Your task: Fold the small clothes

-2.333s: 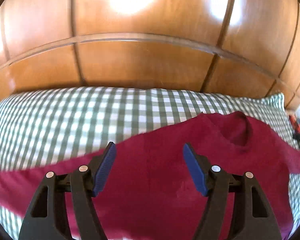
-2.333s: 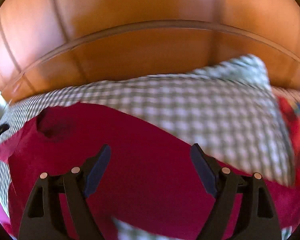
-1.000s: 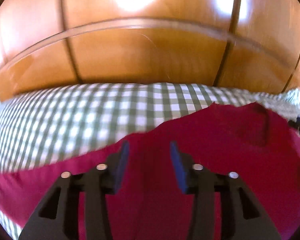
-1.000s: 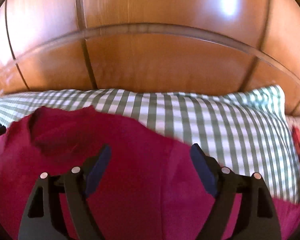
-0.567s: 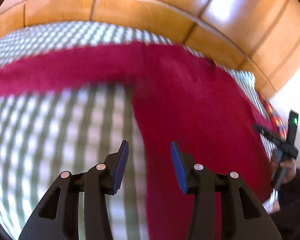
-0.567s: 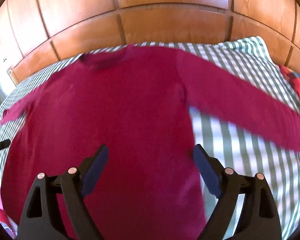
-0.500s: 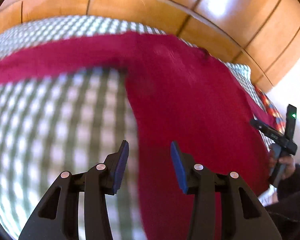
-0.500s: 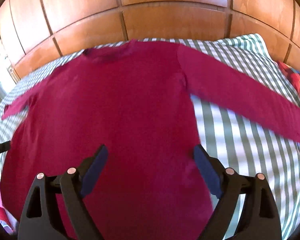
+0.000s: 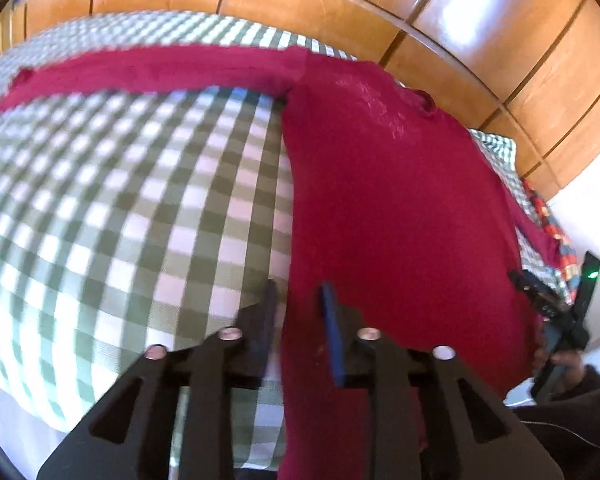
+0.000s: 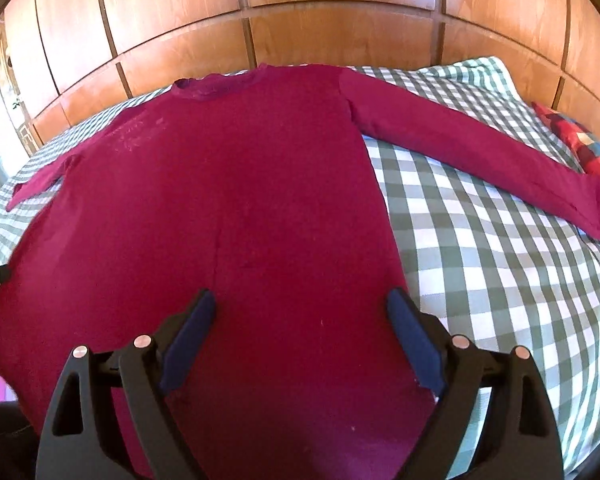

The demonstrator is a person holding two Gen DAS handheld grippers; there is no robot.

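The checked bedspread (image 10: 480,248) lies bare on both sides of the red long-sleeved top (image 10: 228,200), open to pass over. The wooden headboard (image 10: 340,12) walls off the far edge. A patchwork cushion (image 10: 580,144) sits beside the right sleeve's cuff, perhaps touching; the edge is distorted.

Checked bedspread (image 10: 480,240), wooden headboard (image 10: 340,36), patchwork cushion (image 10: 580,144).

Shirt (image 10: 228,216) flat on bed (image 10: 500,248), collar at 12 o'clock toward headboard (image 10: 340,32). Sleeves out to 3 and 9. Pillow (image 10: 580,142) at 2, beside sleeve end. Right tongs (image 10: 300,340) over hem; left tongs (image 9: 298,322) at shirt's side edge.
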